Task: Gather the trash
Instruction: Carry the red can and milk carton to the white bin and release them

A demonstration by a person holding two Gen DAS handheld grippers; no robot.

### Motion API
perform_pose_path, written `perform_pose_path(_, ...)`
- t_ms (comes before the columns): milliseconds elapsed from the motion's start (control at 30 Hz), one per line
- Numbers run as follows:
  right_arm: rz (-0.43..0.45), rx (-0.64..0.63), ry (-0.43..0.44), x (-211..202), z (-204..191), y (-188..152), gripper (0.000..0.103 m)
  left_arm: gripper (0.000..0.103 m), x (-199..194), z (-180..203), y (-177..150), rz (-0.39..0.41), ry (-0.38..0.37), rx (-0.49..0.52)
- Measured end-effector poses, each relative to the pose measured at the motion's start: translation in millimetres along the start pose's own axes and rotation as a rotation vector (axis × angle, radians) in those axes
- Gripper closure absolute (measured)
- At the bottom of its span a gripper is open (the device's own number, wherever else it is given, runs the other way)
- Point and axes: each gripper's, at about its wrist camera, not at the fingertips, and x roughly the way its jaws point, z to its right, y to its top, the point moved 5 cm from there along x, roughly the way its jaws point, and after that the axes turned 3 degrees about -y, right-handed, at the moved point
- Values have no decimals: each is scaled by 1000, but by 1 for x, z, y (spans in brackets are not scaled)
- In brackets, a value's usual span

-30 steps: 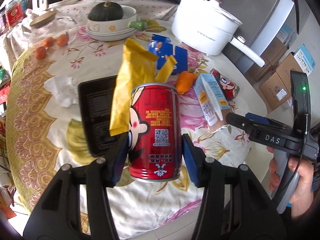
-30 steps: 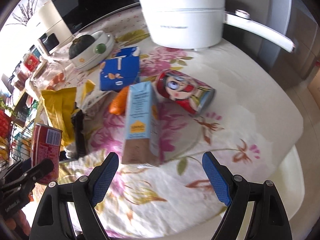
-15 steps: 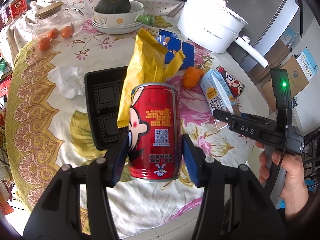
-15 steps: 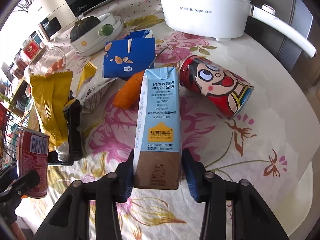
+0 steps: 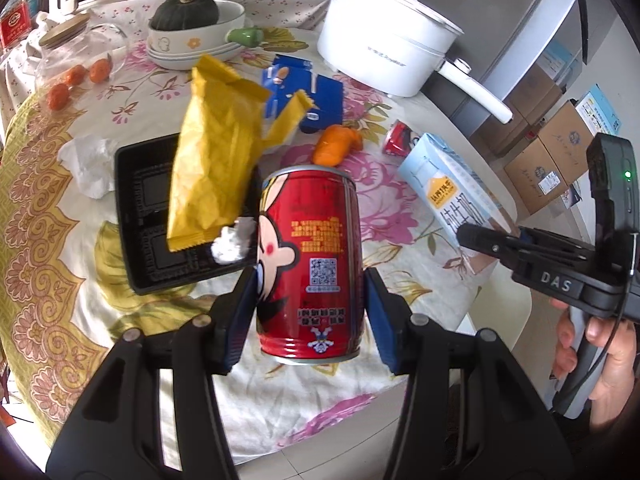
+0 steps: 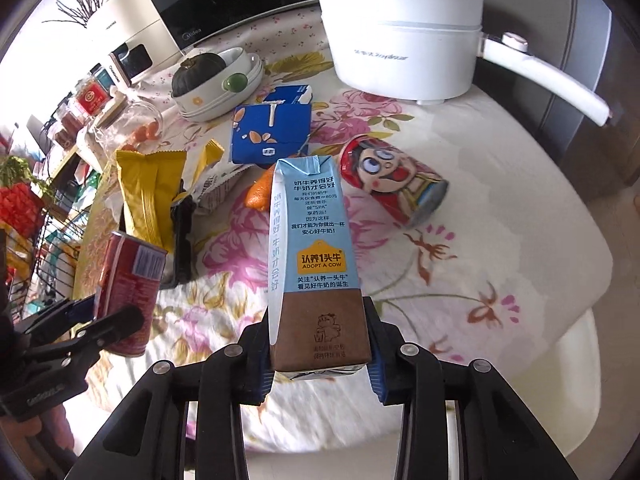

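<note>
- Left wrist view: the left gripper has its two fingers closed snugly on a red can, held upright, and it looks lifted off the tablecloth.
- Out to the right the right gripper shows with the pale blue milk carton at its tips.
- Still on the table in this view: a yellow snack wrapper leaning over a black plastic tray, a crumpled tissue to the tray's left, a blue flattened carton further back, and an orange scrap beside it.
- Right wrist view: the right gripper is clamped on the brown base of the milk carton, which points away over the table and seems raised.
- Far left, the left gripper is pinching the red can.
- A second red can lies on its side just beyond and right of the carton, with the blue flattened carton behind.
- The white pot and the bowl with a squash look like kitchen things, not rubbish.
- My reckoning: two pieces are in hand but nothing is binned that I can see, and no bin shows. The wrapper, tray, tissue, blue carton, fallen can and scrap are all left, so it's early going.
</note>
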Motion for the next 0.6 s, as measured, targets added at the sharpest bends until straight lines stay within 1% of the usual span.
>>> perform_pose_path(167, 9, 21, -31, -21, 32, -12, 65, 49, 6, 20, 0, -5, -20, 30)
perform_pose_path(333, 4, 63, -71, -35, 72, -26, 65, 49, 15, 45, -2, -14, -41, 63)
perform_pose_path(600, -6, 128, -119, -55, 129, -53, 65, 49, 37, 96, -9, -45, -86, 141)
